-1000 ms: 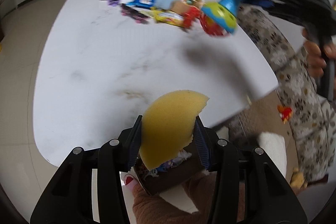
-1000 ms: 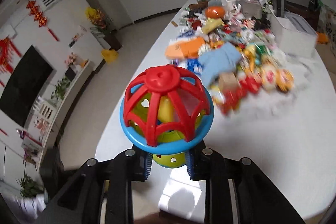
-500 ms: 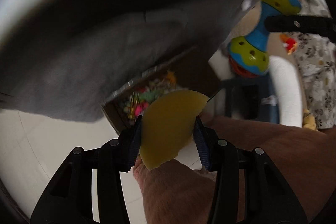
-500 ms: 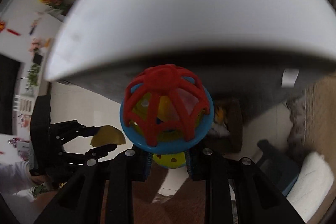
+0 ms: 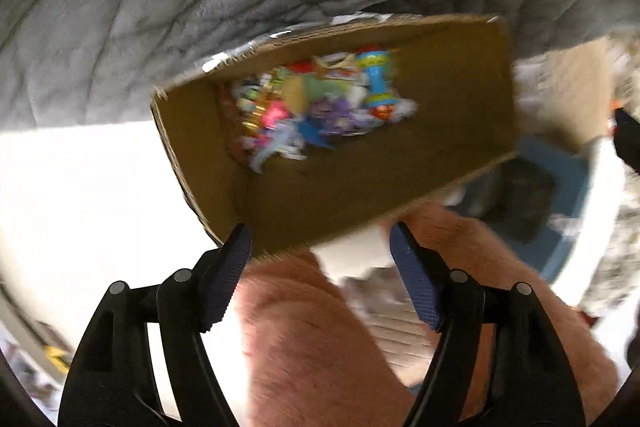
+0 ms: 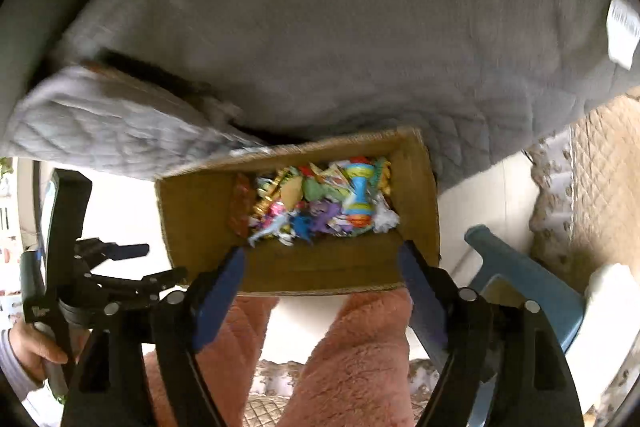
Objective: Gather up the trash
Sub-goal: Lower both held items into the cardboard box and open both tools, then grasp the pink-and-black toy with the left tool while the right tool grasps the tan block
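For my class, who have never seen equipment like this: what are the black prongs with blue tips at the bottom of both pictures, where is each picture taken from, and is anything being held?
There is no robot here. A person holds one handheld grasping tool in each hand, and a wide-angle camera on each tool looks forward along its two fingers. So one picture is the left tool's view, the other the right tool's view.

The left tool and the right tool both stand open, with nothing between their blue pads. In the right view you can also see the left tool from the side, gripped by the person's hand.

Both look down into a brown cardboard box on the floor beneath a grey padded underside. Inside lies colourful rubbish, including a blue dumbbell-shaped toy and a yellow sponge piece. The pink fleece below is the person's legs.
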